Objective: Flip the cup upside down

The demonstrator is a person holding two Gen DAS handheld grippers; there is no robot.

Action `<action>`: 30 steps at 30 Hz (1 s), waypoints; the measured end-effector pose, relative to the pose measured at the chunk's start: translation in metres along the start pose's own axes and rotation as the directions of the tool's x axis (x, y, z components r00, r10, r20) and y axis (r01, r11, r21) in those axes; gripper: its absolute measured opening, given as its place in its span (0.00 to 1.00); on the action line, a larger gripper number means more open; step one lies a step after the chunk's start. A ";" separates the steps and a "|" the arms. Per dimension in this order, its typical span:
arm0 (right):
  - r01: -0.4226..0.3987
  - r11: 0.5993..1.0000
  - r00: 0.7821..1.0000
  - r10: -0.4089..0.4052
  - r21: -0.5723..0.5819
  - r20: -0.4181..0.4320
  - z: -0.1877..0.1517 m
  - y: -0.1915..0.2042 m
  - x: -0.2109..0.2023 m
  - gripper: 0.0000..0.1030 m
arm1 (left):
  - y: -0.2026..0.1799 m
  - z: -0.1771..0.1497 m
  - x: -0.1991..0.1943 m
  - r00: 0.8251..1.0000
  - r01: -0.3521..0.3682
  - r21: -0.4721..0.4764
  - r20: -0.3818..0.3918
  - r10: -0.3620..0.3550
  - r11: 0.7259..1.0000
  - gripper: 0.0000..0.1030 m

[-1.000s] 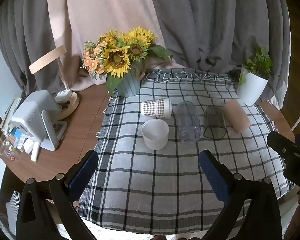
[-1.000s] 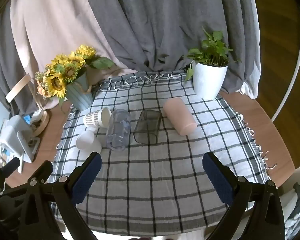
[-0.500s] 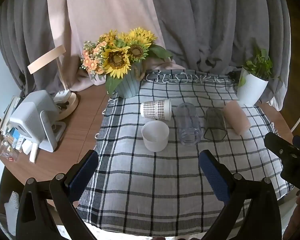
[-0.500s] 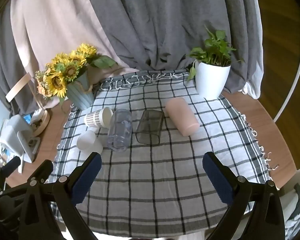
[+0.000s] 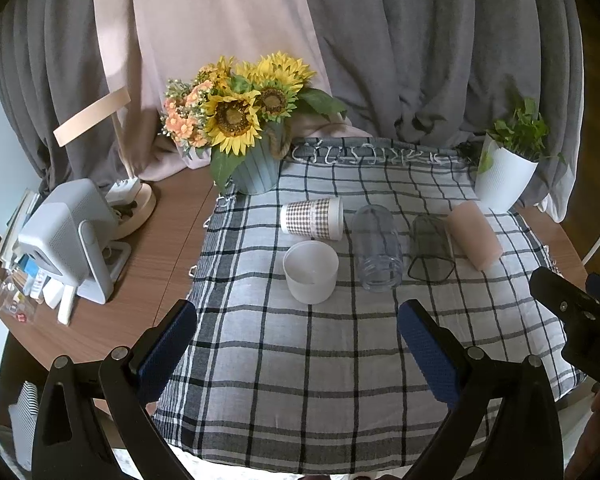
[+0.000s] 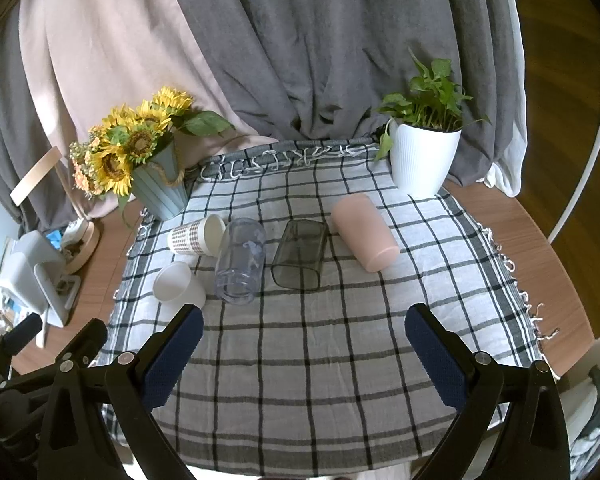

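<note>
Several cups sit on a checked cloth (image 5: 320, 360). A white frosted cup (image 5: 311, 271) stands upright, mouth up; it also shows in the right wrist view (image 6: 179, 286). A checked paper cup (image 5: 312, 218) (image 6: 196, 235), a clear cup (image 5: 378, 254) (image 6: 241, 266), a smoky square cup (image 5: 431, 249) (image 6: 300, 255) and a pink cup (image 5: 474, 234) (image 6: 365, 232) lie on their sides. My left gripper (image 5: 296, 348) is open and empty, short of the white cup. My right gripper (image 6: 304, 354) is open and empty, short of the row.
A sunflower vase (image 5: 256, 168) stands at the cloth's back left, a white plant pot (image 6: 422, 164) at the back right. A white device (image 5: 66, 240) and small clutter sit on the wooden table (image 5: 148, 280) to the left. Curtains hang behind.
Both views have shifted slightly; the cups sit a little lower in the left wrist view and a little higher in the right wrist view. No cup has moved. Both grippers stay open.
</note>
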State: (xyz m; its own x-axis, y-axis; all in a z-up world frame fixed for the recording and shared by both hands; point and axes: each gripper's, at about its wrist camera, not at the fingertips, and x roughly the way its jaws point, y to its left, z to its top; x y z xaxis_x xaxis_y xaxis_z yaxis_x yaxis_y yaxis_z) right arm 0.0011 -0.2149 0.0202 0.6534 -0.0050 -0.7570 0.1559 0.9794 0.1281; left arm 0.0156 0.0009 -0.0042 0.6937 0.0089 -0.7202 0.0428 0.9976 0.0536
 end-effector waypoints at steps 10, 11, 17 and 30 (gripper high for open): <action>0.000 1.000 1.000 0.000 0.000 -0.001 0.000 0.000 0.001 0.99 | -0.001 0.000 0.000 1.000 0.001 0.003 -0.002 -0.001 1.000 1.00; 0.006 1.000 1.000 -0.006 0.003 -0.002 0.000 0.000 0.001 0.99 | -0.001 0.000 0.000 1.000 0.001 0.003 -0.003 -0.001 1.000 1.00; 0.006 1.000 1.000 -0.006 0.004 -0.001 -0.001 0.001 0.002 0.99 | -0.001 0.000 0.000 1.000 0.001 0.003 -0.002 -0.001 1.000 1.00; 0.000 1.000 1.000 0.000 0.003 0.004 -0.001 0.000 0.000 0.99 | -0.001 0.000 -0.001 1.000 0.004 0.006 -0.003 -0.004 1.000 1.00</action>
State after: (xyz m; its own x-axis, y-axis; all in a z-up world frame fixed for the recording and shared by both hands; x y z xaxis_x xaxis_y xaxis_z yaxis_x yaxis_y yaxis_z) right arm 0.0001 -0.2142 0.0198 0.6566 -0.0054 -0.7542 0.1576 0.9789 0.1302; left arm 0.0143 -0.0006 -0.0036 0.6911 0.0051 -0.7227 0.0500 0.9972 0.0548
